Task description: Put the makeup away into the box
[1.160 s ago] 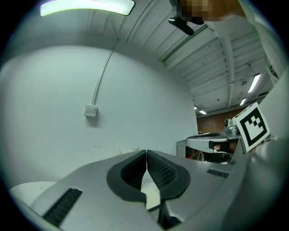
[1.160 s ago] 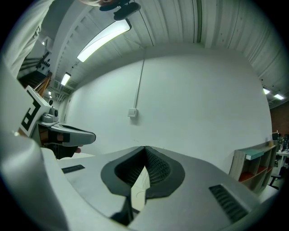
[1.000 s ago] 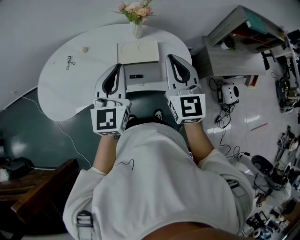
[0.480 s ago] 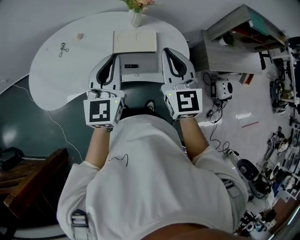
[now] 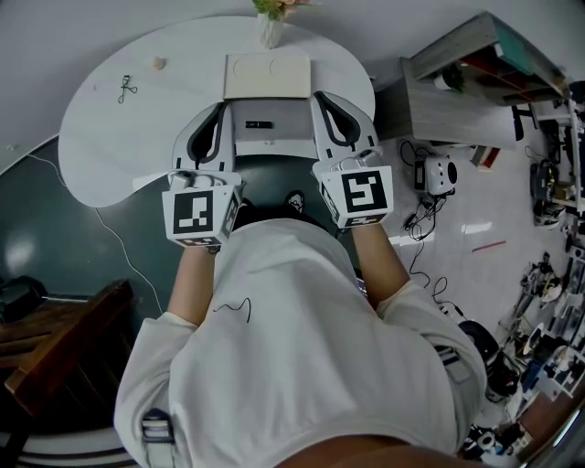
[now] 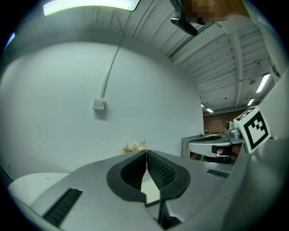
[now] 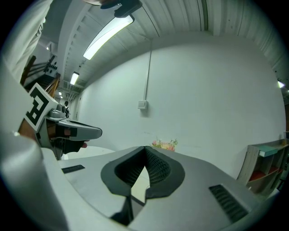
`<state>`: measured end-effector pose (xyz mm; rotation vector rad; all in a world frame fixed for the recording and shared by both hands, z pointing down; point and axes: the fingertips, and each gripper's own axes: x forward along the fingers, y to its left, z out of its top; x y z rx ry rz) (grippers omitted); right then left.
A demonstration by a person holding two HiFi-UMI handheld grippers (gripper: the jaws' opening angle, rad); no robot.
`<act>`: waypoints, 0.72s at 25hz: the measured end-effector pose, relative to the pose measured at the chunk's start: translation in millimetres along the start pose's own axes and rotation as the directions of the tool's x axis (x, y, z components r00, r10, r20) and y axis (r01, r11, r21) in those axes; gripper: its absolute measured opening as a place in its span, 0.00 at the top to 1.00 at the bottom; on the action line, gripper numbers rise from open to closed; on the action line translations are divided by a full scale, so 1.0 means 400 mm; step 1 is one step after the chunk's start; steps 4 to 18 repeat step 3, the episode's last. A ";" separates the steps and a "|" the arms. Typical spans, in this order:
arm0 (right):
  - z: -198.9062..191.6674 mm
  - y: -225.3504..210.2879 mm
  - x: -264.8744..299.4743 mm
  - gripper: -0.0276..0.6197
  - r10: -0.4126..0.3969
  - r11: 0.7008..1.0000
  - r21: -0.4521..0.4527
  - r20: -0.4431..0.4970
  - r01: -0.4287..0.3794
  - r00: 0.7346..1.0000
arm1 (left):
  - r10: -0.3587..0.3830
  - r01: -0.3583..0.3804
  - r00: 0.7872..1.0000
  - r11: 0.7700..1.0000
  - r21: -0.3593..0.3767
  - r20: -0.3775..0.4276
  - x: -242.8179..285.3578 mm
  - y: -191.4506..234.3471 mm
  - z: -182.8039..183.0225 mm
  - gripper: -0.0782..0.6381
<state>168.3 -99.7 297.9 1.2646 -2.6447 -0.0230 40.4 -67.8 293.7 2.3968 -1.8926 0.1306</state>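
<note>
Okay: grippers empty, loose makeup out on the counter

Your left gripper (image 5: 222, 108) and right gripper (image 5: 321, 95) flank the box (image 5: 285, 137), each with its jaws pressed together on nothing. The box sits at the near edge of the smooth white counter (image 5: 101, 155). It has a matte pale tray with a small dark item (image 5: 259, 123) in it, and behind that a flat cream panel, likely the lid.

The loose pieces lie well off to the left: a thin wire tool (image 5: 128, 89), probably an eyelash curler, and a small round beige piece (image 5: 158, 63). Both are too small to say more.

Spread the left jaws before you reach. The wire tool looks thin and lies flat on a slick top, so come in low and pinch across its handles. The round piece may roll, so close slowly. Keep clear of the vase of flowers (image 5: 271, 26) behind the box.
</note>
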 end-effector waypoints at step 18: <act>-0.007 -0.006 0.005 0.96 0.020 1.000 -0.002 -0.001 -0.020 1.000 | 0.008 -0.008 1.000 1.000 -0.008 -0.003 0.008 -0.004 -0.007 0.86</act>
